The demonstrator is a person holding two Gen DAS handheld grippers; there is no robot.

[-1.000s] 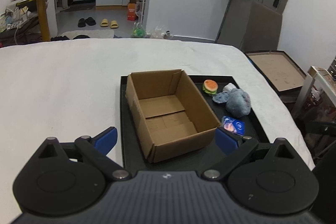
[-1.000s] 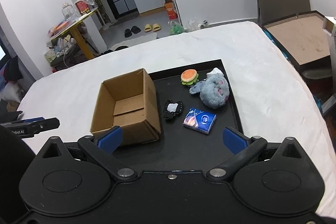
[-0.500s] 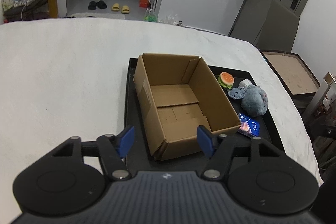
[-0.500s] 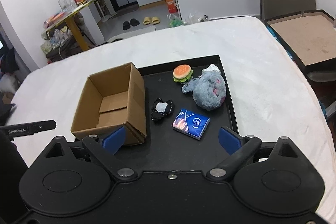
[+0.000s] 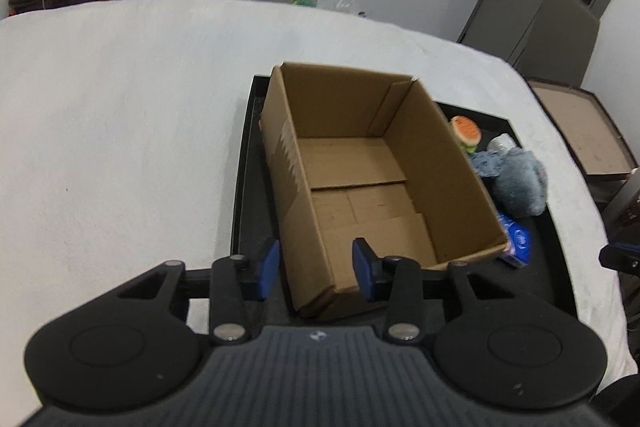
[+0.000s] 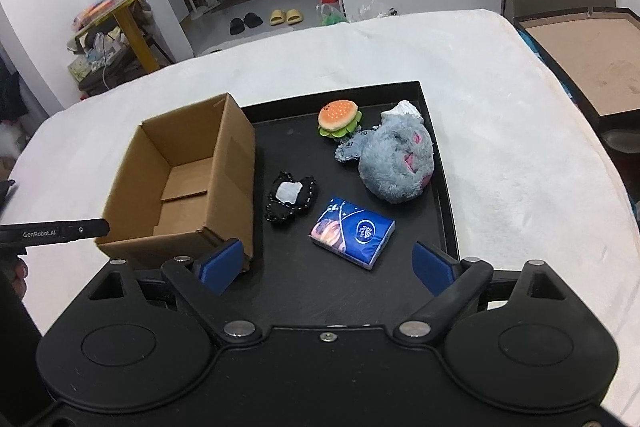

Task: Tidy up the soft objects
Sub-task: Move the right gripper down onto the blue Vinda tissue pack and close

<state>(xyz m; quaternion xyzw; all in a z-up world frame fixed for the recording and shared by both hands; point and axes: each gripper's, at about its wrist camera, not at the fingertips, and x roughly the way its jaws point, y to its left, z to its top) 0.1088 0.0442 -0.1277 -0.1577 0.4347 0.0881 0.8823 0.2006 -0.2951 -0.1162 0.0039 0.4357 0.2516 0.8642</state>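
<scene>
Right gripper nearest the soft things, jaws wide open, holding nothing. Just ahead between the jaws: blue tissue pack, long axis slanted across the gap, flat on black tray. Black pouch ahead-left, grey plush ahead-right, burger toy farthest. Left gripper partly open, jaws straddling near-left corner of empty cardboard box, not clamped. Tray on white bed.

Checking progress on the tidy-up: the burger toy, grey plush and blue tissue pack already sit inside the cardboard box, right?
No. The right wrist view shows the cardboard box empty; the burger toy, grey plush and blue tissue pack all lie on the black tray beside it.
</scene>
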